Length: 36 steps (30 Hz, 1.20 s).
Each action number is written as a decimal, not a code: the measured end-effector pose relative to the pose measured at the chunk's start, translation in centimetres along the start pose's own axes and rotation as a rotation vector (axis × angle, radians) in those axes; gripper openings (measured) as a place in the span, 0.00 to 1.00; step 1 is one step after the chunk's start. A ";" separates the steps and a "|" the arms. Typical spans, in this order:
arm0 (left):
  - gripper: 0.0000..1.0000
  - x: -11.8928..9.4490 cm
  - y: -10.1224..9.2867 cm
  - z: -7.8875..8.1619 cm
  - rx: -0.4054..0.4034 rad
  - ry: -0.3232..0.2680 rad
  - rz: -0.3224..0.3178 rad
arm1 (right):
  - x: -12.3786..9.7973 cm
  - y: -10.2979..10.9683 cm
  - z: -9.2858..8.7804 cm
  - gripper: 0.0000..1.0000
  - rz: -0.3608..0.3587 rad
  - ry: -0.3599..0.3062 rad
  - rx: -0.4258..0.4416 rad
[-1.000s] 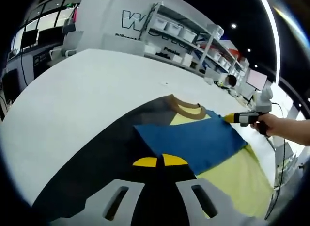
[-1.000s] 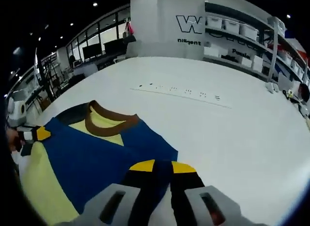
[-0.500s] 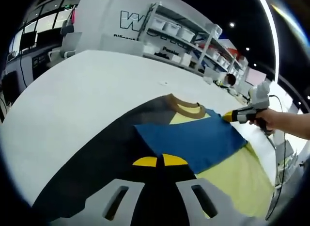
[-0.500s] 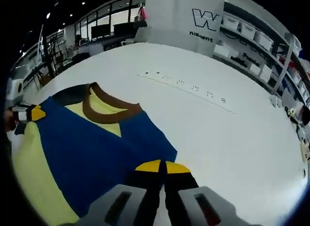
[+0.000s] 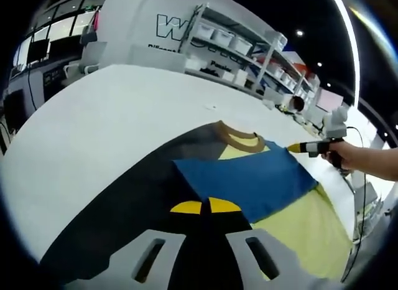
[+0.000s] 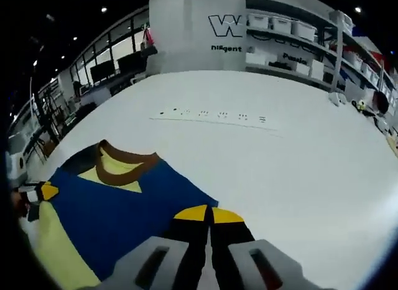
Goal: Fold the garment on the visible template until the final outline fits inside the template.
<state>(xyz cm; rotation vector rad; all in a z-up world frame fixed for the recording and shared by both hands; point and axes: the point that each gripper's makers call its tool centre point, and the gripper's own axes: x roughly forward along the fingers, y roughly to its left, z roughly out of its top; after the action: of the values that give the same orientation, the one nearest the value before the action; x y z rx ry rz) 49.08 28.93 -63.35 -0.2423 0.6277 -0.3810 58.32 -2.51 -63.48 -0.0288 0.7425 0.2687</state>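
White table (image 6: 298, 178): garment (image 6: 118, 209) collar apparently far-pointing.

A garment (image 5: 261, 184) in blue and pale yellow, with a brown collar (image 5: 239, 140), is being shown on a white table (image 5: 106, 116); a black template (image 5: 137, 203) (dark, unpatterned) is being seen beneath. Yellow tips are being carried by each gripper (image 5: 205, 206).

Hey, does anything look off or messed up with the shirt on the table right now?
Nothing stands out. The shirt lies flat on the white table, its blue part folded over the yellow, brown collar undamaged. Both grippers are closed at its edges.
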 end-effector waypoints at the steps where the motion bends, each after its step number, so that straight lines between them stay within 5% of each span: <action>1: 0.00 0.0 0.0 0.0 0.005 0.000 0.000 | 0.0 0.2 -0.1 0.00 -0.001 -0.003 -0.006; 8: 0.01 -0.7 -0.4 0.2 0.013 -0.034 -0.055 | -1.3 0.8 0.1 0.00 -0.002 -0.031 -0.014; 16: 0.05 -3.6 0.0 1.5 0.055 -0.091 -0.027 | -3.6 1.8 0.2 0.09 -0.005 -0.097 -0.080; 36: 0.06 -7.5 0.5 0.2 0.068 -0.083 -0.013 | -7.1 7.7 -2.0 0.13 0.109 -0.115 -0.081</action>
<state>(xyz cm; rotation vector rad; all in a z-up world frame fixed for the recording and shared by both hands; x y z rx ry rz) 43.78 32.56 -59.45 -0.1964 0.5311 -0.4025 50.09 3.04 -59.65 -0.0497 0.6190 0.4012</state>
